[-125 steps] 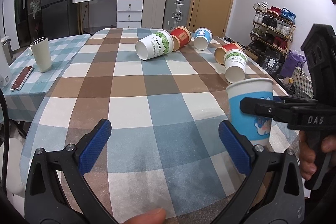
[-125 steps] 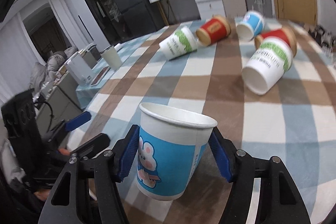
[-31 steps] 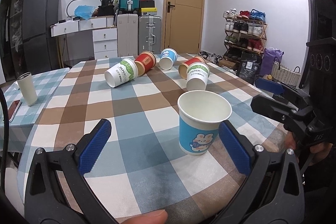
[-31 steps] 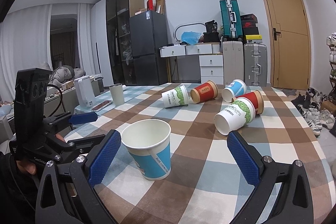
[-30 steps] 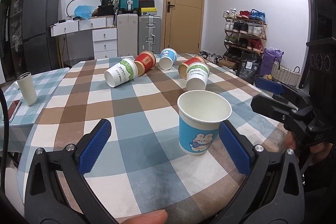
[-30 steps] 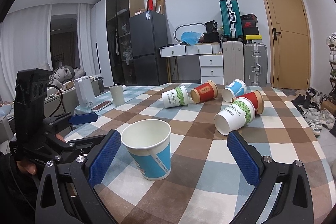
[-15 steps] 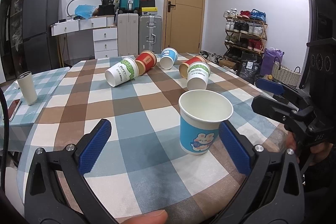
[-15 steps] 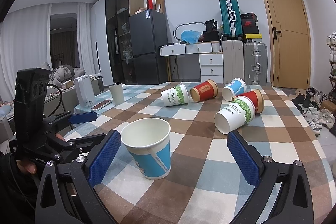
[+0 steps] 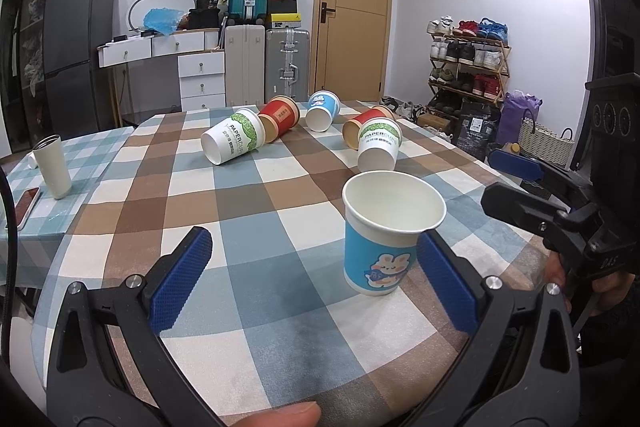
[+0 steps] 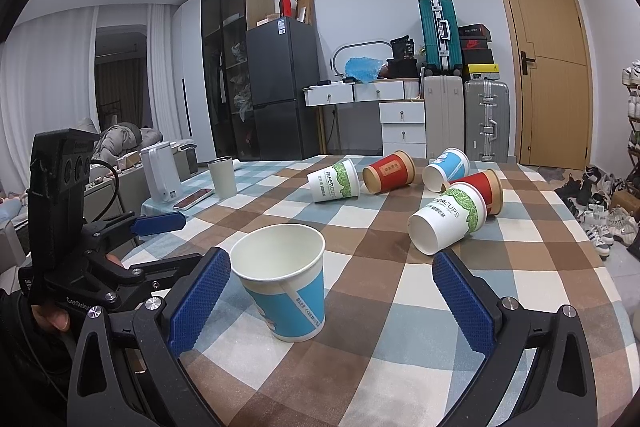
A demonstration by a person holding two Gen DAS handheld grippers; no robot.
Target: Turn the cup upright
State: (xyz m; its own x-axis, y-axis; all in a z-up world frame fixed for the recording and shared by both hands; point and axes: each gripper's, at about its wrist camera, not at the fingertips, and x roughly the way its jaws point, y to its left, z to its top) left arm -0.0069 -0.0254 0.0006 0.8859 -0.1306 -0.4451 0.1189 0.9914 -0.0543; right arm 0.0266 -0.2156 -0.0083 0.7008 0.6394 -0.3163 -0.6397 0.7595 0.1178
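A checked tablecloth (image 9: 280, 187) in blue, brown and white covers the table, with suitcases and a door behind. The left gripper (image 9: 312, 279) is spread wide and holds nothing; the right gripper (image 10: 332, 299) is equally wide and empty. The blue rabbit cup (image 9: 388, 231) stands upright near the table's front edge, between the right gripper's pads without touching them (4.2 s ago those pads clamped it). Five cups lie tipped farther back, among them a green-printed cup (image 10: 448, 223); bare cloth separates them from the upright one.
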